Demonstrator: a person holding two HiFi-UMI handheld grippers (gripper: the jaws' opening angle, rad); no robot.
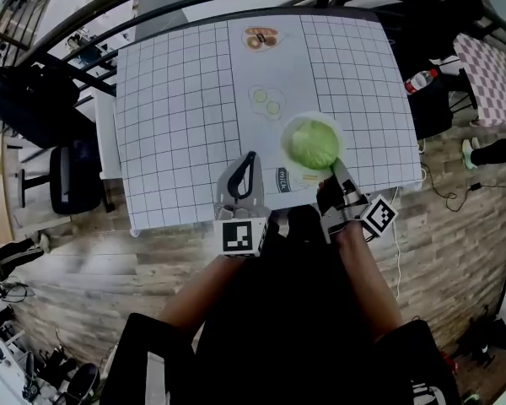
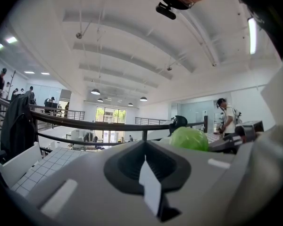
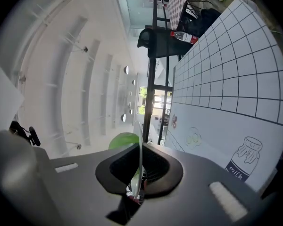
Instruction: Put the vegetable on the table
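Cabbage [image 1: 314,144], a round pale-green head, sits on a white plate [image 1: 287,152] over the near right part of the gridded surface [image 1: 177,116], just right of the plain printed strip that runs down its middle. Your right gripper [image 1: 336,169] reaches in from the near side, and its fingers are clamped on the plate's near rim. In the right gripper view the plate shows edge-on as a thin white line pinched between them, with the green head just beyond. Whether the plate rests on the surface or hangs just above it cannot be told from these views. Your left gripper [image 1: 250,157] is over the near edge of the surface, left of the plate and apart from it. Its fingers are pressed together with nothing between them, and in its own view the cabbage appears off to the right. On the strip a milk carton drawing [image 1: 283,178] lies between the two grippers, a drawing of cucumber slices [image 1: 267,101] lies farther off, and a third drawing [image 1: 260,38] is near the far edge. Off the surface to the far right a plastic bottle [image 1: 420,80] lies on something dark.
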